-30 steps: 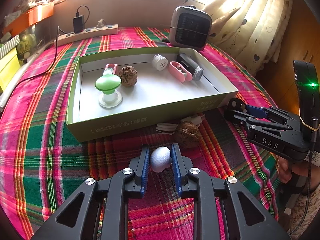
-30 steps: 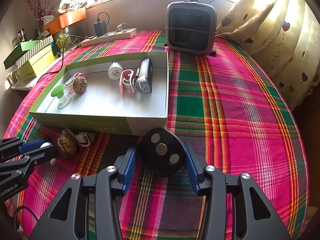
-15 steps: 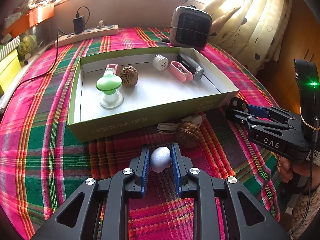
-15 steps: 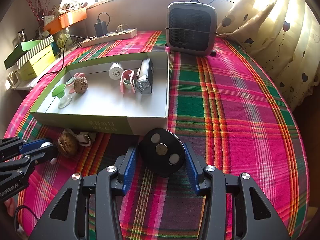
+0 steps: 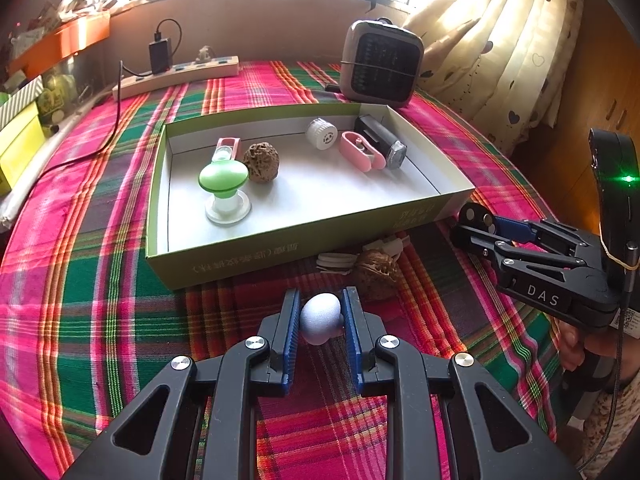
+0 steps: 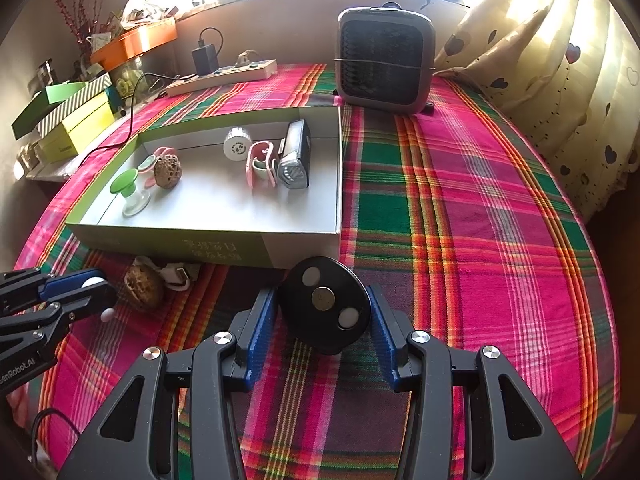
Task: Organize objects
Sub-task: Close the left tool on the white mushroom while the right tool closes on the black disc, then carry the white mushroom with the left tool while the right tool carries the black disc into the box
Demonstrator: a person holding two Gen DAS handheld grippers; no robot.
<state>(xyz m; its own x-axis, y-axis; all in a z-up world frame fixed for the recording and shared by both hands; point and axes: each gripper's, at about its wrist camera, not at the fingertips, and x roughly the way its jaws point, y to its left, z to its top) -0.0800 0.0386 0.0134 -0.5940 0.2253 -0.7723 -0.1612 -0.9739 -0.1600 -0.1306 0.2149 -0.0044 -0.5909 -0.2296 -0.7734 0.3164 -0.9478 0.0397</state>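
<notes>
My left gripper point(image 5: 320, 316) is shut on a pale blue egg-shaped object point(image 5: 320, 318), just above the plaid cloth in front of the green box point(image 5: 240, 258). My right gripper point(image 6: 323, 312) is shut on a black disc with round buttons point(image 6: 325, 304), near the box's front right corner point(image 6: 304, 248). It also shows in the left wrist view point(image 5: 476, 218). The box holds a green mushroom-shaped item point(image 5: 224, 184), a walnut point(image 5: 261, 162), a white round cap point(image 5: 322, 133), a pink clip point(image 5: 360, 151) and a black-silver device point(image 5: 380, 141).
A second walnut point(image 5: 376, 274) and a white coiled cable point(image 5: 340, 260) lie on the cloth in front of the box. A small heater point(image 5: 382, 64) and a power strip point(image 5: 176, 76) stand at the back. Boxes point(image 6: 72, 120) sit far left, curtains right.
Both grippers keep their hold. The views have shifted only very slightly; nothing has been let go or moved.
</notes>
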